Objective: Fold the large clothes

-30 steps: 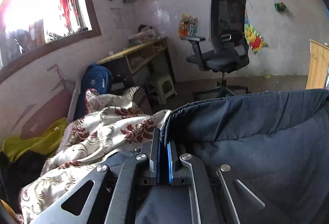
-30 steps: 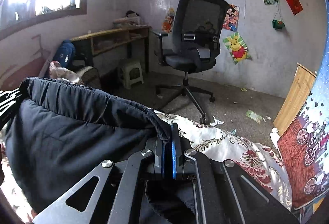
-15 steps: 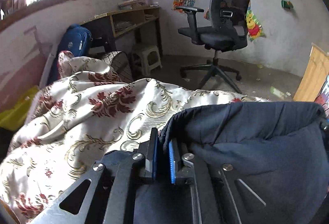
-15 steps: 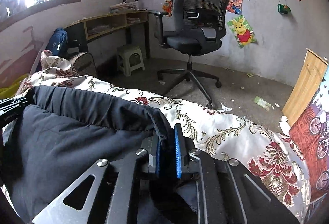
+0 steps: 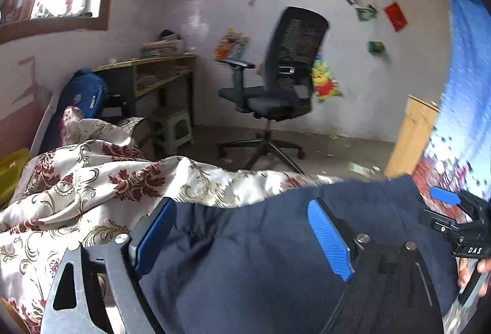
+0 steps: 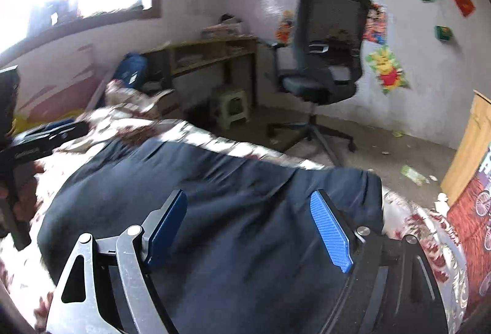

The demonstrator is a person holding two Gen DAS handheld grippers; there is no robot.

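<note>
the floral bedspread point(image 5: 92, 180) covered the bed, reaching past the garment to the bed's far edge and left side. on it lay the dark navy garment point(image 5: 260, 257), spread flat, its far hem running just short of the bed's far edge. the left gripper point(image 5: 242, 236) hung over the garment's left part with its jaws opening, blue pads point(image 5: 328, 239) wide apart, cloth lying below and between them but not pinched. the right gripper point(image 6: 248, 229) hung over the garment's right part near its right corner, jaws likewise opening, pads clear of the cloth. beyond the bed stood a black office chair point(image 6: 325, 58).
</note>
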